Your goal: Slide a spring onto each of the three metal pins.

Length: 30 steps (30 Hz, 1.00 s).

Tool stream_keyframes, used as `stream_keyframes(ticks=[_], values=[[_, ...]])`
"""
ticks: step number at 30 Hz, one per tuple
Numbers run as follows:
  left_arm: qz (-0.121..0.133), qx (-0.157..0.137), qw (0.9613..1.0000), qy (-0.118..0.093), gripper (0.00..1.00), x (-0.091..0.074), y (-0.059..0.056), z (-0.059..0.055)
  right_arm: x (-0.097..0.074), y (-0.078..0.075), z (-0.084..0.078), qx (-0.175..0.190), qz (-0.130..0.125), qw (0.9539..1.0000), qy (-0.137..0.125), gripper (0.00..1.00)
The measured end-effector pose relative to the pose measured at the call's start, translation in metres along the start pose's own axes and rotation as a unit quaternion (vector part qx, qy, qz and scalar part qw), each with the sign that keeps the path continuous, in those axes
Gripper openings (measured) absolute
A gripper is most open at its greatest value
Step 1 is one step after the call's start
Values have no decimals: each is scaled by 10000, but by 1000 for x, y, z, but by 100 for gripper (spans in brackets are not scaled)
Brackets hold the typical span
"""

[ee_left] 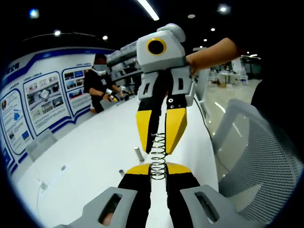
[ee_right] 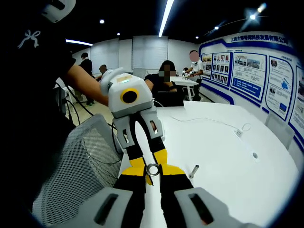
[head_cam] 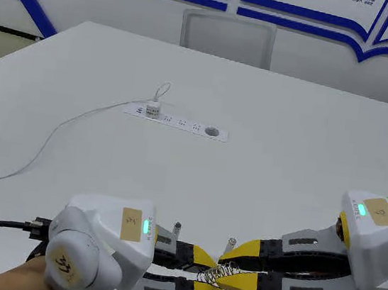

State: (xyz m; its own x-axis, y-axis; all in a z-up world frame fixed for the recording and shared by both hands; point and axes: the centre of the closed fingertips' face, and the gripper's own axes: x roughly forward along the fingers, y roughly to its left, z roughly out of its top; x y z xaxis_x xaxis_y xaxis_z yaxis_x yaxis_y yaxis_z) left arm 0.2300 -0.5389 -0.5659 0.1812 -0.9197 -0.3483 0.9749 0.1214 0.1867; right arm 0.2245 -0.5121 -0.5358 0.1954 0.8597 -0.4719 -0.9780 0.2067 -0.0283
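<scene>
Spring sits low centre in the head view, held between the two gripper tips. Left gripper enters from lower left, jaws pinched on one end of the spring. Right gripper enters from lower right, jaws pinched on the other end. One metal pin and a second pin stand upright and bare on the desk, just behind the tips. Power strip lies mid-frame, well apart.
</scene>
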Motion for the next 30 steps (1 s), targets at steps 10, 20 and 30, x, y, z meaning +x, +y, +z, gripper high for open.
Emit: stream_keyframes(ticks=[10,20,30], values=[[109,-225,9996,-143,10,-2,1,2,5,-1,8,255,-43,9995,-157,11],[391,-277,9984,-298,11,-5,9,5,6,-7,13,274,-205,9991,-243,11],[454,-479,9967,-477,18,-9,14,10,4,-11,19,251,-238,9990,-299,11]])
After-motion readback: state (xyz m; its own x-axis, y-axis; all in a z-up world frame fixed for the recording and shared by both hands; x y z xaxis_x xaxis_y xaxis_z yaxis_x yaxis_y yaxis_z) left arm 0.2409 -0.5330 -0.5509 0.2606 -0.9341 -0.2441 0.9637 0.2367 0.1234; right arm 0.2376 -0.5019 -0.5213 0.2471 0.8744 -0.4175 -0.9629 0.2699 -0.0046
